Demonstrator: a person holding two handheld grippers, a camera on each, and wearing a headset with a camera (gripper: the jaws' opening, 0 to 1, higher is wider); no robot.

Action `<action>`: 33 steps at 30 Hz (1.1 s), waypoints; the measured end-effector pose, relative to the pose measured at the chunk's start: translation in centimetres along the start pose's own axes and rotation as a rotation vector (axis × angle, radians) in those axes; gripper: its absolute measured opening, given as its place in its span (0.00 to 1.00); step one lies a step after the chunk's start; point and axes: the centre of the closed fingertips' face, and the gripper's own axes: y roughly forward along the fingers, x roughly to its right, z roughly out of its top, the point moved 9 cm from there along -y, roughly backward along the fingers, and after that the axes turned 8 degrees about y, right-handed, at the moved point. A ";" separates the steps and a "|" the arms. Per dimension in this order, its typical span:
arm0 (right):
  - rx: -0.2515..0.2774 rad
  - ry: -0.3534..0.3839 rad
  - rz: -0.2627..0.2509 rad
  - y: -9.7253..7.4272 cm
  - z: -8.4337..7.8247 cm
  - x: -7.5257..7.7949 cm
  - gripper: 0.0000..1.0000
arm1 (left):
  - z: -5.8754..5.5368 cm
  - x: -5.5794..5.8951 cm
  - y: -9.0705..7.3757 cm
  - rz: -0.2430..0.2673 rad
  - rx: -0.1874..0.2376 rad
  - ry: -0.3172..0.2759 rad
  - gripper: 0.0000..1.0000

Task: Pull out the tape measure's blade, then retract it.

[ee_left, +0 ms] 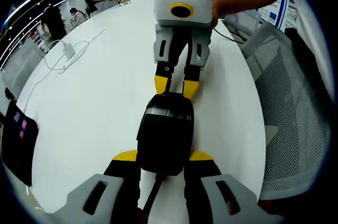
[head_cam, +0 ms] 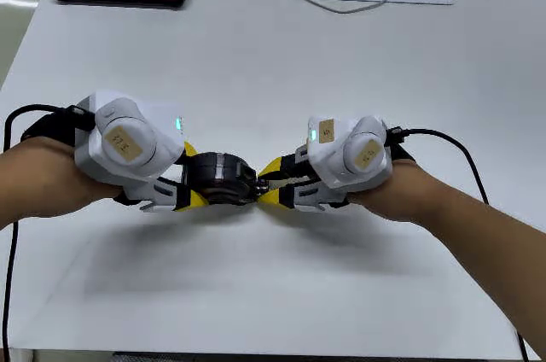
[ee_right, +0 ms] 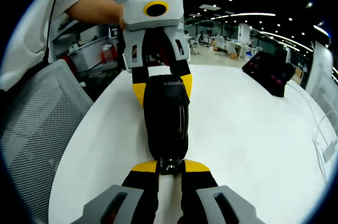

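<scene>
With the left gripper [head_cam: 193,176] clamped on the tape measure [head_cam: 220,178] and the right gripper [head_cam: 268,183] pinching its blade hook [ee_right: 170,166], I'd pull straight outward, jaws tight, case steady.

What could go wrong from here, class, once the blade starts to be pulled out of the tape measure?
1. The right tongs pinch only the small blade tip at the mouth of the tape measure. It may slip free once pulling starts.
2. The left tongs clamp the rounded case by its sides, so it might twist or slide out under the pull.
</scene>
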 end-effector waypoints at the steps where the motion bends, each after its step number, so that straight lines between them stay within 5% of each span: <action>1: 0.002 -0.002 0.001 0.0 0.0 0.0 0.12 | 0.0 0.0 0.0 0.000 0.002 0.004 0.26; 33: -0.019 -0.033 -0.016 -0.5 -0.3 -0.2 0.11 | 0.0 0.0 0.0 0.000 0.002 0.017 0.26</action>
